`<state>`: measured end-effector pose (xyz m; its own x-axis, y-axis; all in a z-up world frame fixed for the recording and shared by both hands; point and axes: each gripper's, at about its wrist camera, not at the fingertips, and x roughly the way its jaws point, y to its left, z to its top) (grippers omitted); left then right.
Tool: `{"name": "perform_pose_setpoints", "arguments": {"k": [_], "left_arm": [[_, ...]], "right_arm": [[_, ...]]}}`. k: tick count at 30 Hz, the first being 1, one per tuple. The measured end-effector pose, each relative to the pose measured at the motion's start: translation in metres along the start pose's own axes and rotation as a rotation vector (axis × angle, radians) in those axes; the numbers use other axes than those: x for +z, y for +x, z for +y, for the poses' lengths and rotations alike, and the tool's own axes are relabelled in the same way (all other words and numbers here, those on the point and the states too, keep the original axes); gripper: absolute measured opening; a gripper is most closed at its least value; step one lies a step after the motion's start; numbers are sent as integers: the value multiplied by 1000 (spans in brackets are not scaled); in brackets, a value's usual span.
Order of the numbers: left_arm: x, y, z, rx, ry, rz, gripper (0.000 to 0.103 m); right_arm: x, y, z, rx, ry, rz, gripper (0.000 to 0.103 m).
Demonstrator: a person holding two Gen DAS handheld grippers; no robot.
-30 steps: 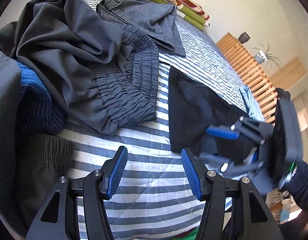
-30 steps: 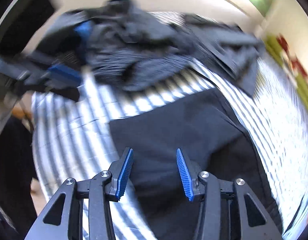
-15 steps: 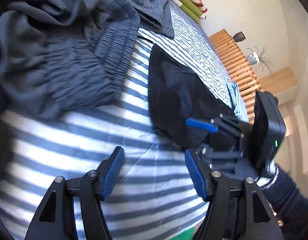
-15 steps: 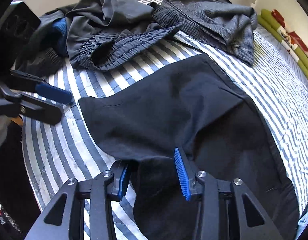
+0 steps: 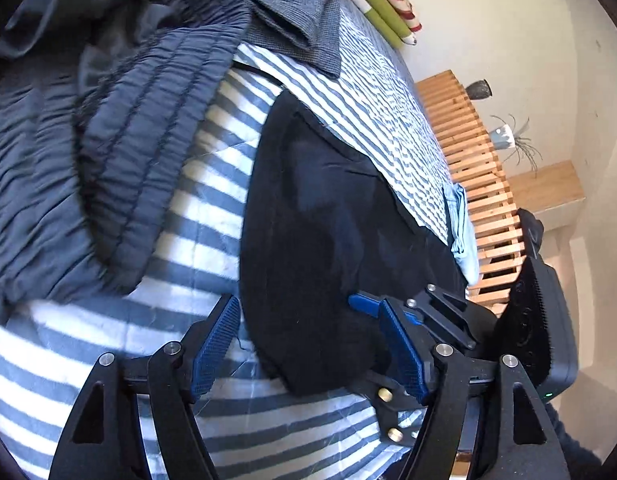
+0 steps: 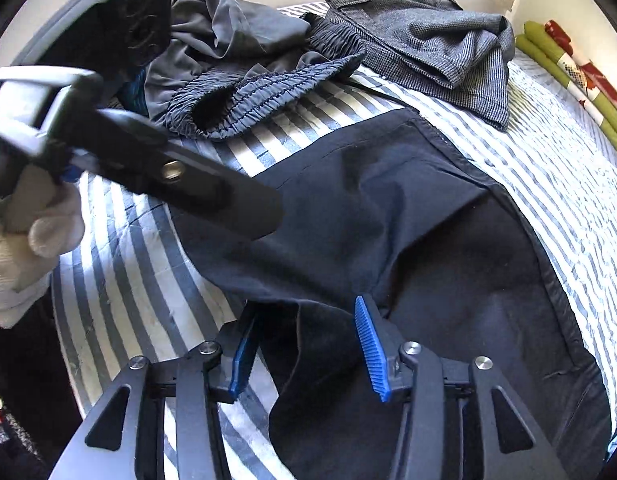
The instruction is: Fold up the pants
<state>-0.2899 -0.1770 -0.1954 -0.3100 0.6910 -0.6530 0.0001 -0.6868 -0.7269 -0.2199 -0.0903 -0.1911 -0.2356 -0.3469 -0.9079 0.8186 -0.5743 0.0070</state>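
Black pants [image 5: 328,232] [image 6: 388,208] lie spread flat on the striped bedcover [image 5: 180,248] [image 6: 124,264]. In the left wrist view my left gripper [image 5: 308,350] is open, and the near corner of the pants sits between its blue pads. In the right wrist view my right gripper [image 6: 306,354] is open astride the pants' near edge, with cloth draped over its left pad [image 6: 241,356]. The right gripper [image 5: 362,306] rests on the pants just beyond my left fingers. The left gripper [image 6: 212,196] shows blurred at the left, held by a gloved hand [image 6: 28,236].
A heap of grey garments with a shirred waistband [image 5: 120,176] [image 6: 268,88] and a checked grey piece [image 6: 428,52] lie beyond the pants. Green and red pillows [image 6: 568,64], a folded light blue cloth [image 5: 462,236] and a slatted wooden frame [image 5: 480,184] sit along the bed.
The left gripper has swung right and down to the corner of the black pants. The right gripper has settled lower on the pants' near edge. Both stay open.
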Motion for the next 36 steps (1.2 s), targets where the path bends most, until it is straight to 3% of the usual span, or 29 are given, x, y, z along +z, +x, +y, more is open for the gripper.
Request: {"name": "perform_pose_setpoints", "arguments": {"k": [4,12,18,22,25,26,29,32,34,36], "left_arm": [[1,4,0,-10,-2,4,68],[-3,1,-4,12,14,13,68],[0,-5,-3,30,18,3,68],[-4,-7,-2,49,45,11,68],[-5,-8,-1,40,54,-5,68],[-6,-9,-1,44,61,-10,68],[-6,-9,0,70,82,-15,62],[-7,-15,2,78,91,-27,59],[-5,-20,6,87,89,-41,59],[-2,-27,9,102,93,-76,59]], "right_arm": [[-12,-17,-8,10,28,6,62],[-39,-49,-45,-29,133,-27,62],[-33,-57,-23,-34,68,-73,62],[-20,-61,-33,68,58,-93,60],[4,-63,-74,108,167,-114,58],[15,-58,-88,135,198,-106,53],[44,-32,-107,259,207,-19,52],[50,-30,-100,461,135,50,52],[44,-47,-79,438,-5,40,52],[37,-60,-74,472,-38,41,52]]}}
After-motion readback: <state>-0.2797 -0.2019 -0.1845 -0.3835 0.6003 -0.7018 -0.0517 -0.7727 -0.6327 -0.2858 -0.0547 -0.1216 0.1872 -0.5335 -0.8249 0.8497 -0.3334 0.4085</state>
